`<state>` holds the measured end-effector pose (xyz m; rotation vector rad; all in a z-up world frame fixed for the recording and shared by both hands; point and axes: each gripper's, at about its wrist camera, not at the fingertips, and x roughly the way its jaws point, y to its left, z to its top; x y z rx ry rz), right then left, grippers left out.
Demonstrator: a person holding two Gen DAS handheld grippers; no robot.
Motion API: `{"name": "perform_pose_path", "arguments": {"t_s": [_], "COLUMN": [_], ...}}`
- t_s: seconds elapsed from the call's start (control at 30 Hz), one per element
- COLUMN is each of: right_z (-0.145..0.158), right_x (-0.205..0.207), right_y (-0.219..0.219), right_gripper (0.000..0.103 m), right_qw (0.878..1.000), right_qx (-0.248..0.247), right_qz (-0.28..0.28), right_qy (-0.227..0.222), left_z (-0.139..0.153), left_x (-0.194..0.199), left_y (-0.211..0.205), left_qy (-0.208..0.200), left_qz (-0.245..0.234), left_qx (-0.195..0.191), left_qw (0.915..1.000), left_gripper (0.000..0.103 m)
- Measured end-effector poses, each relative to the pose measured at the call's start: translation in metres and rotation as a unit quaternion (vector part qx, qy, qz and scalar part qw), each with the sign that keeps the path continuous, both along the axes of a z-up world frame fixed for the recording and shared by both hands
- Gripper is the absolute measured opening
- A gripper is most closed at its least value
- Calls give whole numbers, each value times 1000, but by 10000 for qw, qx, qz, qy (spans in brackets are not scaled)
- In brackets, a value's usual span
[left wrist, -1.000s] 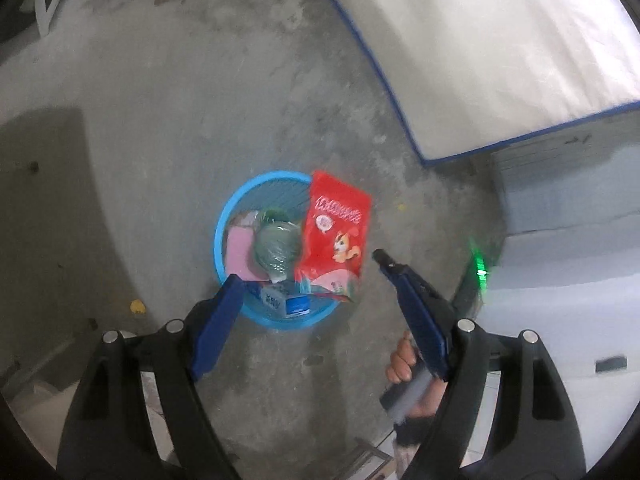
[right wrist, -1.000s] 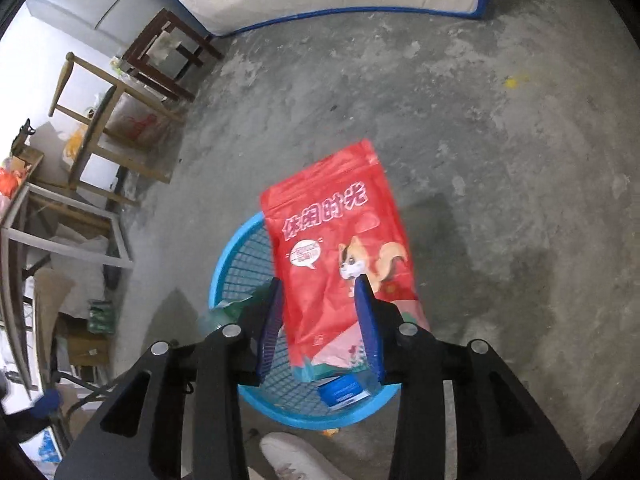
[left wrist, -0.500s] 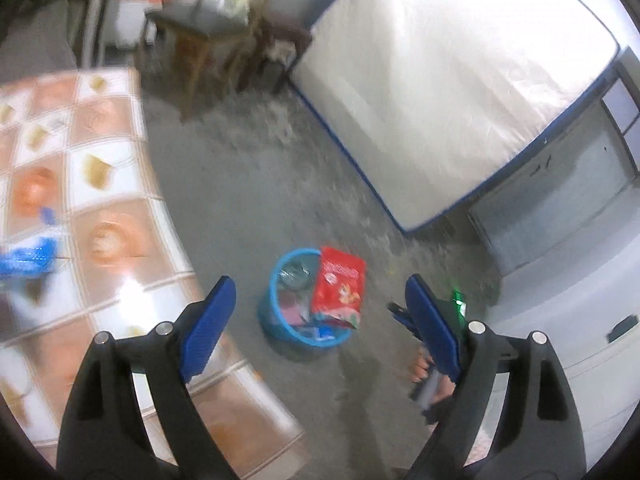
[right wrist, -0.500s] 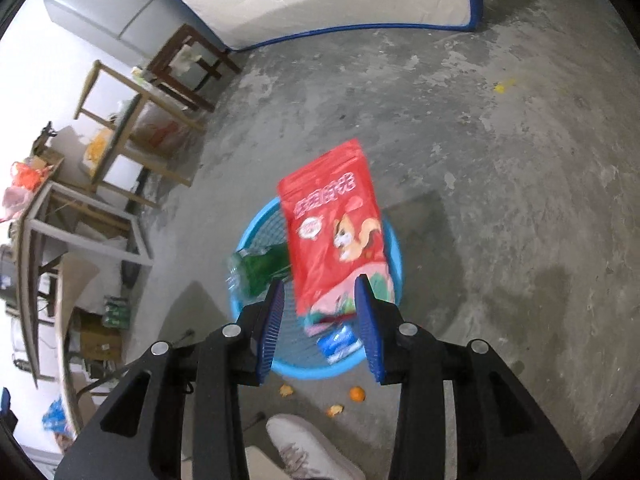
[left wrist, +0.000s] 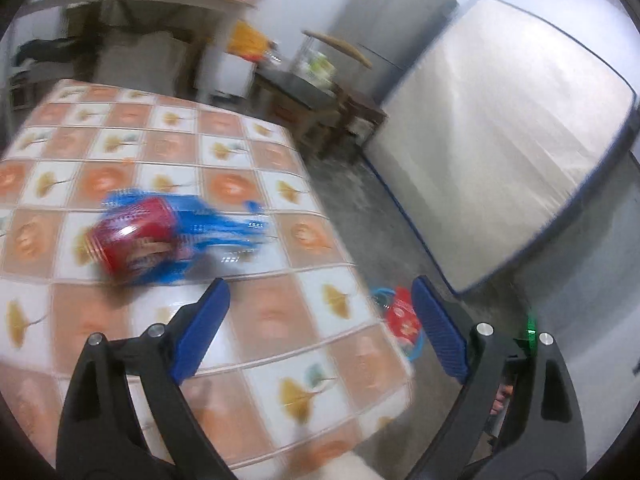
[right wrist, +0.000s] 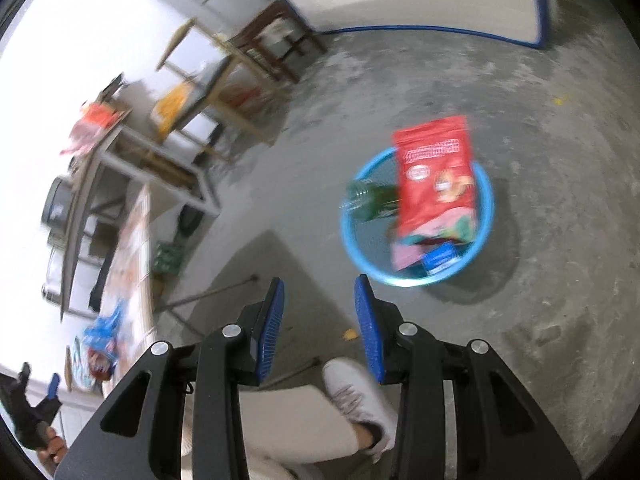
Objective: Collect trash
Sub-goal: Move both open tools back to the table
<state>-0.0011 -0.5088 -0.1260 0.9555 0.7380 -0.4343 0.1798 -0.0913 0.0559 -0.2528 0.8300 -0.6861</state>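
Observation:
A blurred red and blue snack packet (left wrist: 148,240) lies on the table with the orange-tiled cloth (left wrist: 280,312). My left gripper (left wrist: 318,284) hovers just short of it, jaws wide and still opening, nothing between them. On the floor stands the blue basket (right wrist: 400,281), holding a red pouch (right wrist: 434,176), a green bottle (right wrist: 368,200) and other wrappers. My right gripper (right wrist: 320,280) hangs above the floor to the left of the basket, partly open and holding nothing. The basket (left wrist: 380,292) also peeks past the table's edge in the left wrist view.
A mattress (left wrist: 500,140) leans against the far wall beside a grey fridge (left wrist: 392,20). Wooden chairs and stools (right wrist: 272,40) crowd the back. A person's white shoe (right wrist: 352,396) and trouser leg sit below the right gripper. Orange scraps (right wrist: 350,334) lie on the concrete.
My left gripper swung up from over the basket to the table and its jaws widened. My right gripper rose and drew back from the basket, where the red pouch stays.

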Motion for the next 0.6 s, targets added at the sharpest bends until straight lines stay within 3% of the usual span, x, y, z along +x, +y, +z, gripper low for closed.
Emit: {"name": "perform_pose_path", "arguments": {"t_s": [0.17,0.3,0.47,0.6], "right_z": [36,71,99,101], "right_x": [39,74,107,136], "right_y": [59,115,169,211], "right_gripper": [45,52,60,61], "right_qw": [9969,9876,9737,9609], "right_qx": [-231,-498,-532,-206], "right_qz": [733,1454,2143,2708], "right_qy": [-161,-333,-558,-548], "left_z": [-11,-22,-34,-50], "left_x": [-9,-15,-22,-18], "left_y": [55,85,113,123], "left_qy": [-53,-151,-371,-394], "left_qz": [563,765,1091,1287], "left_qx": [88,278,686,1322], "left_qw": [9984,9966,9910,9821], "left_gripper": [90,91,91,91]}}
